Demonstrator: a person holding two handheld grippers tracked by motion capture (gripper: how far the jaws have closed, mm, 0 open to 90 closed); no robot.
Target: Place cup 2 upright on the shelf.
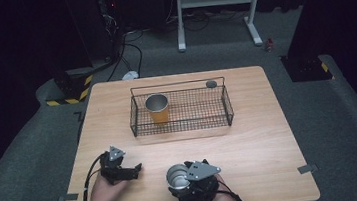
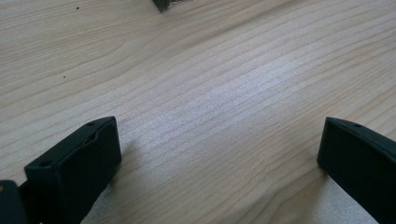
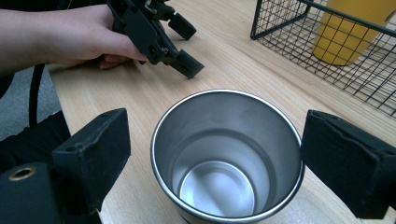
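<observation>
the steel cup (image 3: 227, 156) stands upright at the near edge of the table (image 1: 251, 138), between the spread jaws of the right gripper (image 3: 219, 154), neither pad touching yet. it looks light, rigid and slick, so squeezing the wall just under the rim seems safest. to its left the left gripper (image 1: 123, 170) rests open on bare wood. farther off, a yellow cup (image 1: 158, 108) stands in the wire basket (image 1: 204, 123).
</observation>
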